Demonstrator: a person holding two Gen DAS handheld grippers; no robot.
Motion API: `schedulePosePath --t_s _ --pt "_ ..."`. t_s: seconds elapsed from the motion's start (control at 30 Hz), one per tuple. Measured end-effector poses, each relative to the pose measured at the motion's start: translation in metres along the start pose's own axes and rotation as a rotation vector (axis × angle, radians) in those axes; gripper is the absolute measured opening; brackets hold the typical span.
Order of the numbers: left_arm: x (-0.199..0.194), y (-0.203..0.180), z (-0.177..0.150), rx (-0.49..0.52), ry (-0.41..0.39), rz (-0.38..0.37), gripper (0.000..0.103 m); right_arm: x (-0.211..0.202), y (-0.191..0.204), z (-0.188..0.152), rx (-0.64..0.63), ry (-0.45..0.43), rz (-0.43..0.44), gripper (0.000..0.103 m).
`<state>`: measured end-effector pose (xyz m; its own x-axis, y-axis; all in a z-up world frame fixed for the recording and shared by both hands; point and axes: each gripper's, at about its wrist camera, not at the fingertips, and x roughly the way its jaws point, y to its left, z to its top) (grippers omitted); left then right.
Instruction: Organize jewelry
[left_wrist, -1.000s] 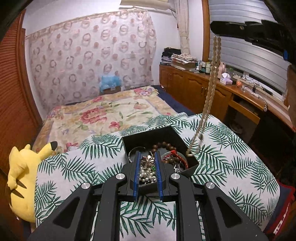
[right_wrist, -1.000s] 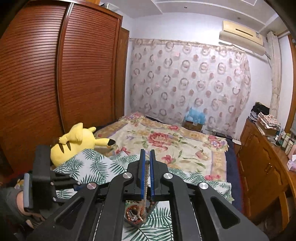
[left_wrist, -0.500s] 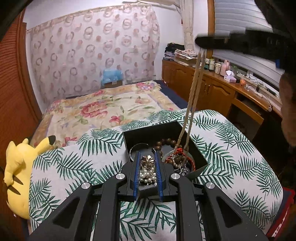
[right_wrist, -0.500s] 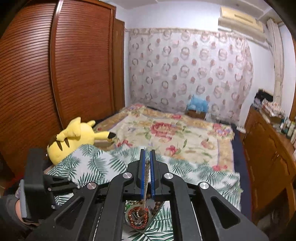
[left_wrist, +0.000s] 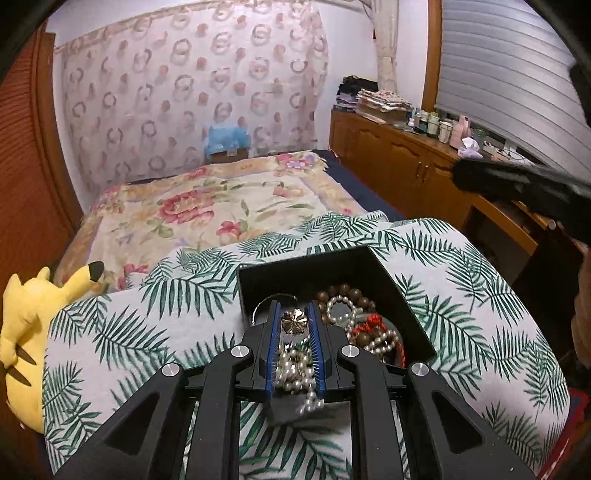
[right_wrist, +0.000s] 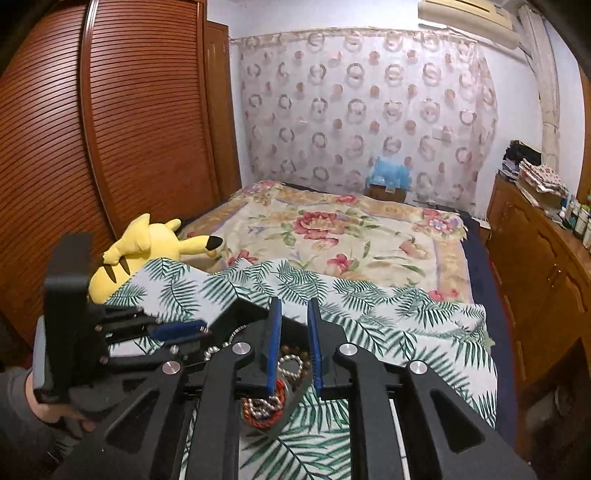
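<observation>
A black box (left_wrist: 400, 291) of mixed jewelry rests on a palm-leaf blanket (left_wrist: 122, 332). My left gripper (left_wrist: 293, 308) hovers over the box's near corner, shut on a pearl necklace (left_wrist: 291, 365) with a gold flower piece (left_wrist: 293, 320); a few pearls dangle blurred below the pads. My right gripper (right_wrist: 294, 308) hangs above the box (right_wrist: 242, 312) and its jaws are opening, with nothing pressed between the pads. Below the gap lies a cream bead strand (right_wrist: 290, 365) on a red cord (right_wrist: 258, 417). The left gripper (right_wrist: 184, 329) shows at the left of the right wrist view.
A yellow plush toy (left_wrist: 26, 332) lies at the blanket's left edge. Beyond is a bed with a floral cover (left_wrist: 207, 206). Wooden cabinets (left_wrist: 399, 166) line the right, and a slatted wardrobe (right_wrist: 129, 147) the left. A hand (right_wrist: 48, 411) grips the left gripper's handle.
The right gripper came down with the long bead strand; the strand sank into the box and the pads have parted. The left gripper dropped closer to the box, pearls still in it.
</observation>
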<state>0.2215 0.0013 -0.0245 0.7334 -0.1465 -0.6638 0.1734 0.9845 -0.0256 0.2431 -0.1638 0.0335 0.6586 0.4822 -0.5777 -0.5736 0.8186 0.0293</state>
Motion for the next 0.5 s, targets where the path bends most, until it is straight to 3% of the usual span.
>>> schedulePosePath --t_s 0.17,0.27,0.43,0.5 --pt "0.008 -0.004 0.000 -0.005 0.008 -0.005 0.016 -0.005 -0.006 -0.013 0.011 -0.003 -0.012 0.016" --pt "0.009 -0.005 -0.003 -0.016 0.011 -0.010 0.031 -0.009 -0.006 -0.019 0.014 -0.012 -0.020 0.016" --pt "0.000 -0.006 -0.011 -0.025 0.004 -0.011 0.037 -0.020 -0.005 -0.030 0.032 -0.035 -0.030 0.016" --pt "-0.008 -0.006 -0.016 -0.031 -0.001 -0.008 0.053 -0.024 -0.002 -0.037 0.031 -0.044 -0.039 0.016"
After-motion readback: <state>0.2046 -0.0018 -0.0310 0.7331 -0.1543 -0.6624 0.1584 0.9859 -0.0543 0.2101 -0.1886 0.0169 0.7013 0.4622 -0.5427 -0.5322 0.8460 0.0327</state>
